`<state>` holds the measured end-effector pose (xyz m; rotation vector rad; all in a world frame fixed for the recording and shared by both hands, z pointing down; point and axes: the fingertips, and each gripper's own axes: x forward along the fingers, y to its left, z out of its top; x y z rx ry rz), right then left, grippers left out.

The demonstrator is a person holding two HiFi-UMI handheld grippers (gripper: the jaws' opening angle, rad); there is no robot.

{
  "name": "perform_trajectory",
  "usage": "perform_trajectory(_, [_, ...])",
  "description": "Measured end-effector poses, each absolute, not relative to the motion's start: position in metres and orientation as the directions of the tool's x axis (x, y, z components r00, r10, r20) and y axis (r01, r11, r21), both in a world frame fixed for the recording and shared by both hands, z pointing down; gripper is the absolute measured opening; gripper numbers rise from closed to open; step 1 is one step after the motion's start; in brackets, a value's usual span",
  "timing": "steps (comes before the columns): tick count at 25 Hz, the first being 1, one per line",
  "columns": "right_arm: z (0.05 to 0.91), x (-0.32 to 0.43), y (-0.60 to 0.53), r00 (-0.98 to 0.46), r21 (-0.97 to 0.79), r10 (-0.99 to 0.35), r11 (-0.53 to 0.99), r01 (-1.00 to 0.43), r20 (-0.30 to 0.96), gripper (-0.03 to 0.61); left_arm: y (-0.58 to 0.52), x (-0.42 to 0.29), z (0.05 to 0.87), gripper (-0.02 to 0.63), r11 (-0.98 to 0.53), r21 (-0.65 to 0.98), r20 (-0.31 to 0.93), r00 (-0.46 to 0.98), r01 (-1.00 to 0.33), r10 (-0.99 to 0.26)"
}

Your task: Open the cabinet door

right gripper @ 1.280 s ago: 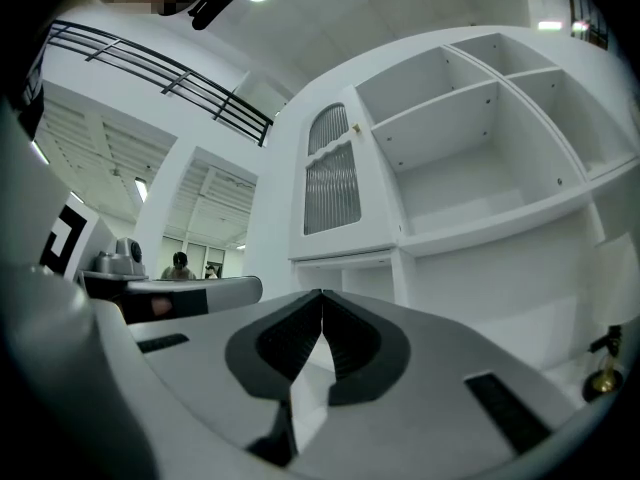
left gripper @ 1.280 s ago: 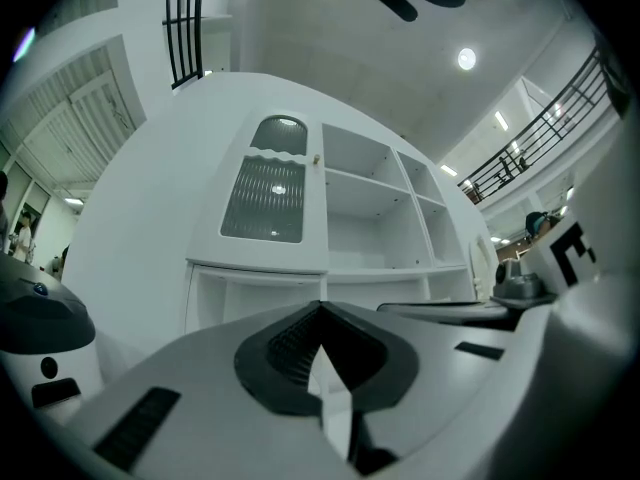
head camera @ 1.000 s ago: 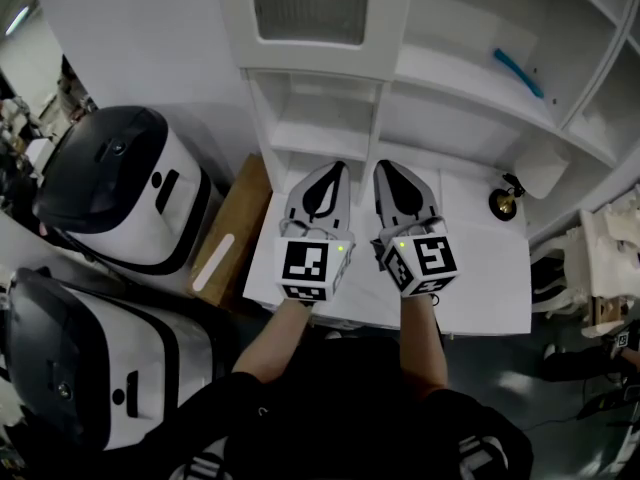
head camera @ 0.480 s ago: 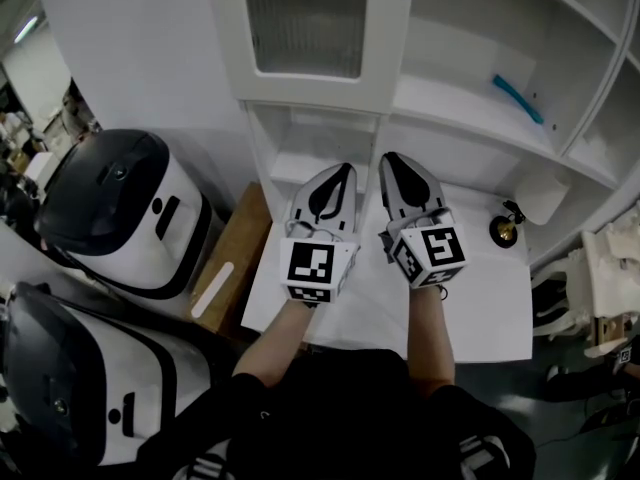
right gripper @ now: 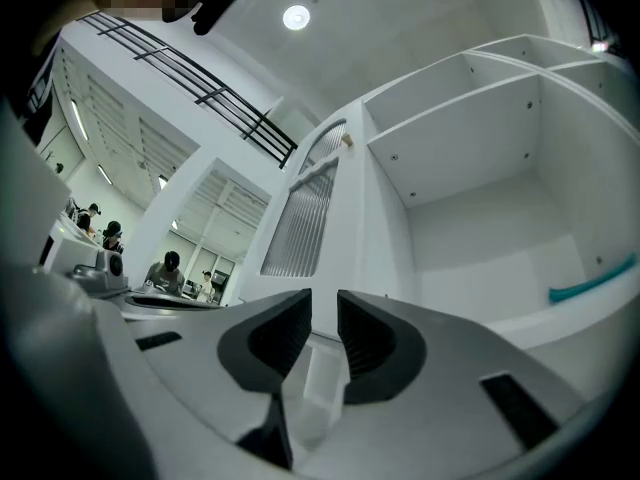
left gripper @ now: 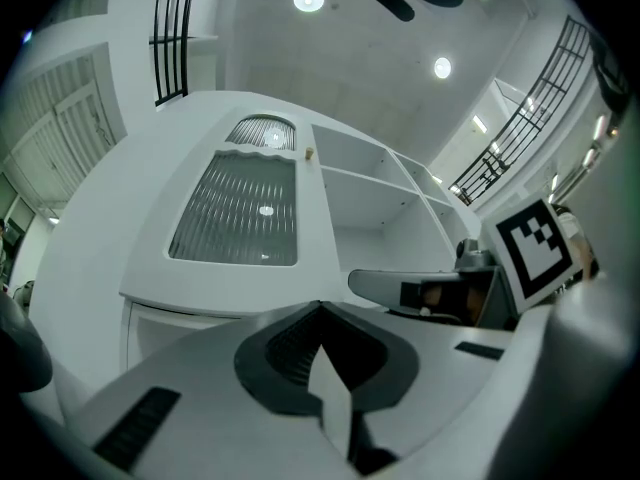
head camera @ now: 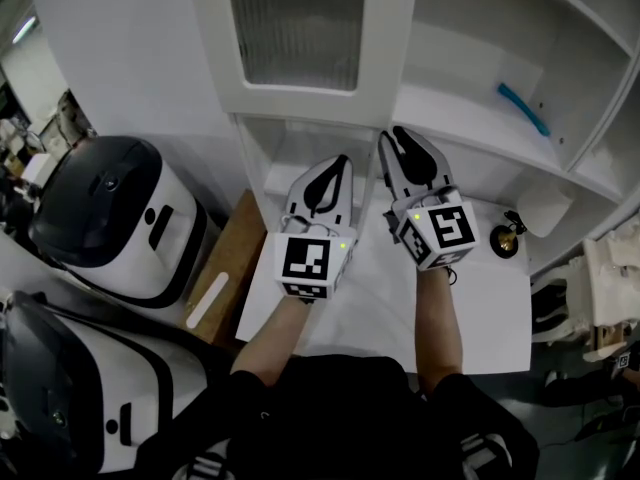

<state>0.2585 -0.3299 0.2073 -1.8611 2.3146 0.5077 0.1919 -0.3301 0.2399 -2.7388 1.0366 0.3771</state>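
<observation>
Head view: white ribbed-glass cabinet door (head camera: 295, 28) sits shut at twelve o'clock. Left gripper view: your left tool (left gripper: 320, 313) is pinched closed, empty. Right gripper view: right tool (right gripper: 324, 320) just opened narrowly, nothing between; that tight, you may glance off the small knob (right gripper: 347, 140).

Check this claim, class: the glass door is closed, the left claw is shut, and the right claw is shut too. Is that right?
No. The right claw is open: the right gripper view shows its jaws apart, having just been opening, with nothing between them. The door is closed and the left claw is shut, as stated.
</observation>
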Motion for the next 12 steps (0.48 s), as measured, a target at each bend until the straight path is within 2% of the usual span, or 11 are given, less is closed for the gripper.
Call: perform_trajectory(12, [0.185,0.273,-0.357,-0.230,0.181,-0.926,0.182,-0.967,-0.298,0.169,-0.346,0.202,0.235,0.011,-0.733,-0.064,-0.307,0.712,-0.677,-0.631])
